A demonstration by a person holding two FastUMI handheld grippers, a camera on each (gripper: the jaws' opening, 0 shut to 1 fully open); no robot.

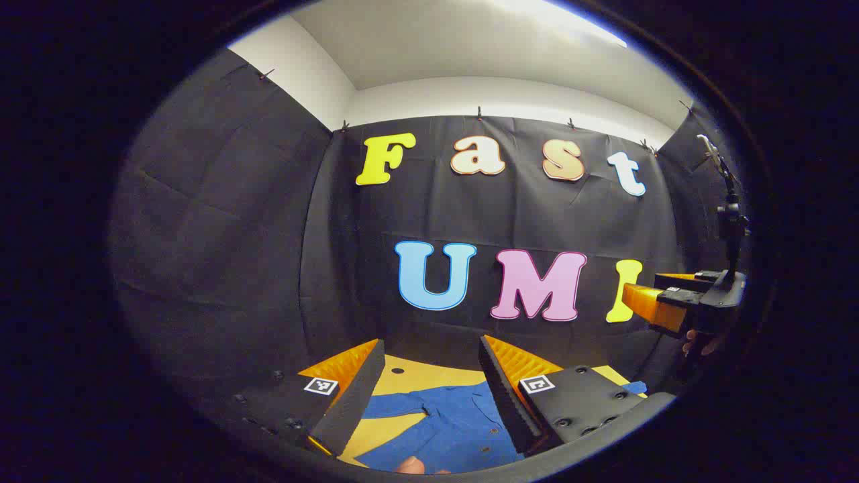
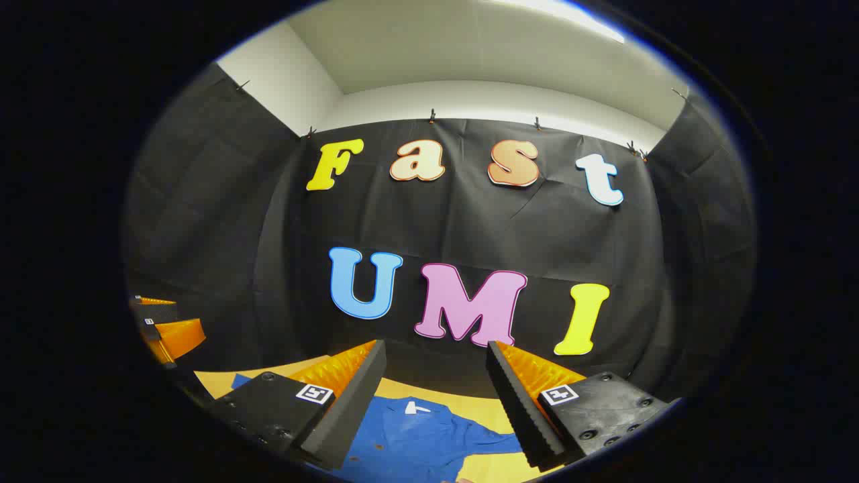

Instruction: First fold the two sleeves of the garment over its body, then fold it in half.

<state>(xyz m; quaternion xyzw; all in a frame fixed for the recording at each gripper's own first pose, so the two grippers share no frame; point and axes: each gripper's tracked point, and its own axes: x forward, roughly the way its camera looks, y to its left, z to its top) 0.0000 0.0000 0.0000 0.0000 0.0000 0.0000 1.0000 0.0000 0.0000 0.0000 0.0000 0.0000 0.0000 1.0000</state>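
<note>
A blue buttoned garment (image 1: pixel 443 426) lies flat on a yellow table (image 1: pixel 429 376), seen low in the left gripper view between my fingers. My left gripper (image 1: pixel 433 352) hangs well above it, open and empty. In the right gripper view the same garment (image 2: pixel 419 439) shows its collar with a white tag, a sleeve reaching to the right. My right gripper (image 2: pixel 436 355) is open too, holding nothing, high over the cloth. The right gripper (image 1: pixel 661 302) also appears at the right edge of the left gripper view, and the left gripper (image 2: pixel 164 329) at the left edge of the right gripper view.
The black cloth wall (image 1: pixel 510 215) stands close behind the yellow table (image 2: pixel 443 396). A black stand with a mount (image 1: pixel 730 221) rises at the far right in the left gripper view. A fingertip (image 1: pixel 411 465) shows at the bottom edge there.
</note>
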